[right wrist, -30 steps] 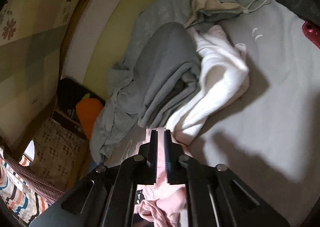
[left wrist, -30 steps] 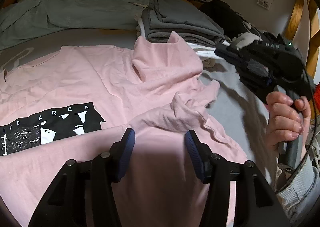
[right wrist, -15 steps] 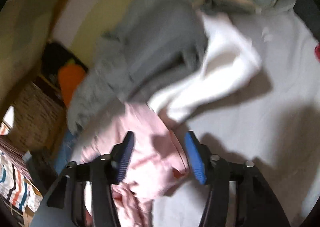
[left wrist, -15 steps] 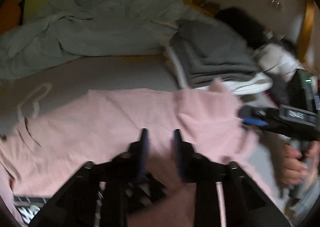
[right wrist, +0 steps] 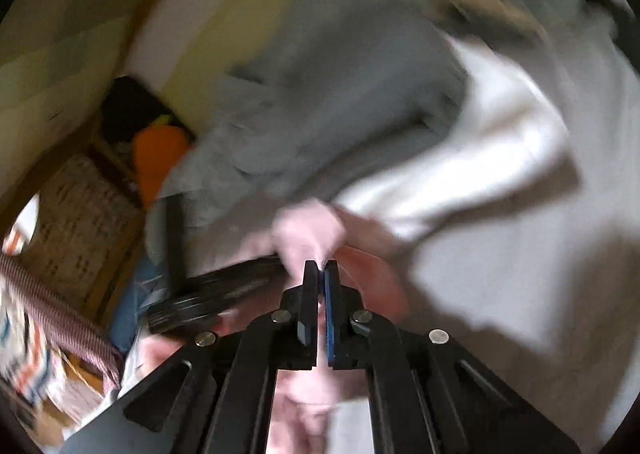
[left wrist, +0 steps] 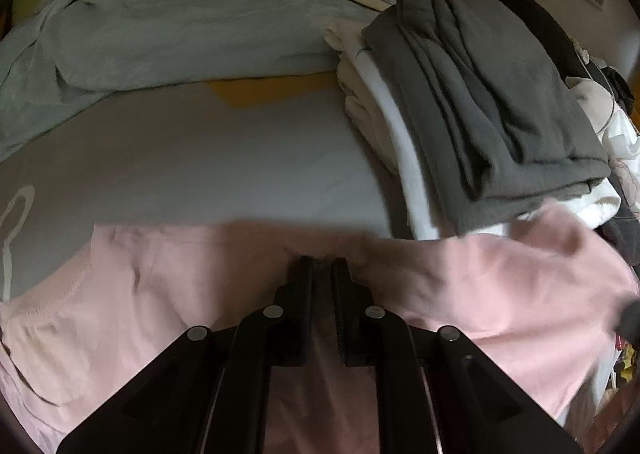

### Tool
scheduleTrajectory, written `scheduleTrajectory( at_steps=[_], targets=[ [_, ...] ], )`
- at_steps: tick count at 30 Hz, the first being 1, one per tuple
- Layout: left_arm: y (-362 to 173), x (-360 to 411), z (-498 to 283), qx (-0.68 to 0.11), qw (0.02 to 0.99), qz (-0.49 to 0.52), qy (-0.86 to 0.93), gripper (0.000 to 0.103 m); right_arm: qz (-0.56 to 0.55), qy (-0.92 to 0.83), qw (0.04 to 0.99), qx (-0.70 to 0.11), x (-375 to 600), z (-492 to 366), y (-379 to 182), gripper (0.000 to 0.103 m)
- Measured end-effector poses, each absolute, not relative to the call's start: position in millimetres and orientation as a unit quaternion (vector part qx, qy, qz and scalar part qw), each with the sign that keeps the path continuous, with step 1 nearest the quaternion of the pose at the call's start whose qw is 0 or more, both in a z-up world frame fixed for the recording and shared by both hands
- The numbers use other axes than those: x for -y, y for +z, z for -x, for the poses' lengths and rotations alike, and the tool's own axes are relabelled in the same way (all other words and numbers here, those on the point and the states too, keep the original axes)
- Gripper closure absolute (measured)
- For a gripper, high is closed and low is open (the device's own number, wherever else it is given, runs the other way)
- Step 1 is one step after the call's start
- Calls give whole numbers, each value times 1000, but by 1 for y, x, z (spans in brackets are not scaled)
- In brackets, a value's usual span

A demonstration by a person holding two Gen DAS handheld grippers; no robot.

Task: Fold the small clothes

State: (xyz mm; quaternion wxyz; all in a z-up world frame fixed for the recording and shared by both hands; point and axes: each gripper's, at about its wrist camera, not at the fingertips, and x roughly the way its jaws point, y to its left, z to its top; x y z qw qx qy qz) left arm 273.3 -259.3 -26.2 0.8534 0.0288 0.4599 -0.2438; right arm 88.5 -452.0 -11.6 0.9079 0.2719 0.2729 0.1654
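At the far left of the left wrist view a white looped cord (left wrist: 16, 222) lies on the grey bed sheet (left wrist: 208, 166), and behind it a pale blue-grey blanket (left wrist: 180, 14) is bunched along the head of the bed. The pink T-shirt (left wrist: 132, 294) spreads across the near part of the sheet, its folded edge running from the left side toward the right. In the middle, the left gripper (left wrist: 323, 268) has just been closing and is clenched on a fold of that pink cloth at the shirt's far edge, with fabric pinched between its narrow-set jaws. To the right, a stack of folded clothes sits on the sheet: a dark grey garment (left wrist: 480, 94) on top of white garments (left wrist: 384, 122), with a raised corner of the pink shirt touching the stack's near side. In the blurred right wrist view, an orange cushion (right wrist: 158, 158) sits at the left beyond the bed, and the right gripper (right wrist: 320, 270) has just snapped closed, grasping a bunched tuft of the pink T-shirt (right wrist: 308, 230) that sticks up past its tips; white cloth (right wrist: 480, 158) lies to the right.
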Motion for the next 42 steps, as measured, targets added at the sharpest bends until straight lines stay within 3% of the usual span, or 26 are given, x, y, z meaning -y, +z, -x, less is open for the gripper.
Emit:
scheduleTrajectory(
  at_steps=[4, 9, 11, 12, 14, 17, 21, 25, 26, 27, 28, 29, 33, 38, 39, 40, 42],
  targets=[
    [-7, 238, -266, -438, 867, -17, -238, 94, -189, 193, 922, -277, 399, -73, 5, 101],
    [34, 175, -247, -397, 890, 31, -223, 94, -102, 219, 902, -359, 328, -72, -18, 100],
    [42, 157, -242, -400, 888, 47, -224, 94, -90, 234, 884, -394, 316, -69, -29, 90],
    [45, 150, -239, -403, 885, 49, -229, 94, -95, 249, 876, -401, 315, -63, -30, 79],
    [46, 147, -232, -411, 878, 43, -243, 93, -105, 260, 876, -392, 321, -47, -25, 74],
    [46, 161, -221, -426, 856, 33, -291, 85, -124, 262, 891, -350, 342, -28, -10, 74],
    [44, 203, -194, -443, 820, -16, -362, 59, -167, 134, 931, -295, 386, -14, 0, 74],
    [31, 244, -190, -465, 810, -101, -343, 58, -247, 54, 918, -306, 447, -30, -17, 73],
    [25, 251, -194, -478, 809, -119, -321, 59, -263, 66, 908, -319, 456, -36, -22, 72],
    [18, 255, -198, -488, 809, -133, -298, 72, -287, 76, 895, -331, 464, -46, -31, 69],
    [15, 257, -201, -490, 812, -139, -285, 96, -314, 78, 885, -335, 472, -55, -38, 69],
    [14, 257, -201, -488, 813, -138, -286, 101, -331, 85, 877, -336, 472, -66, -42, 69],
    [36, 249, -193, -441, 836, -118, -304, 101, -329, 145, 860, -362, 459, -100, -48, 69],
    [71, 238, -181, -378, 863, -116, -314, 101, -230, 168, 895, -343, 421, -87, -30, 69],
    [77, 237, -179, -367, 869, -123, -308, 101, -212, 170, 898, -346, 413, -85, -28, 80],
    [82, 238, -186, -365, 872, -126, -302, 101, -201, 180, 898, -348, 407, -83, -27, 101],
    [86, 235, -189, -366, 876, -119, -292, 101, -182, 201, 905, -328, 398, -74, -20, 101]
  ],
)
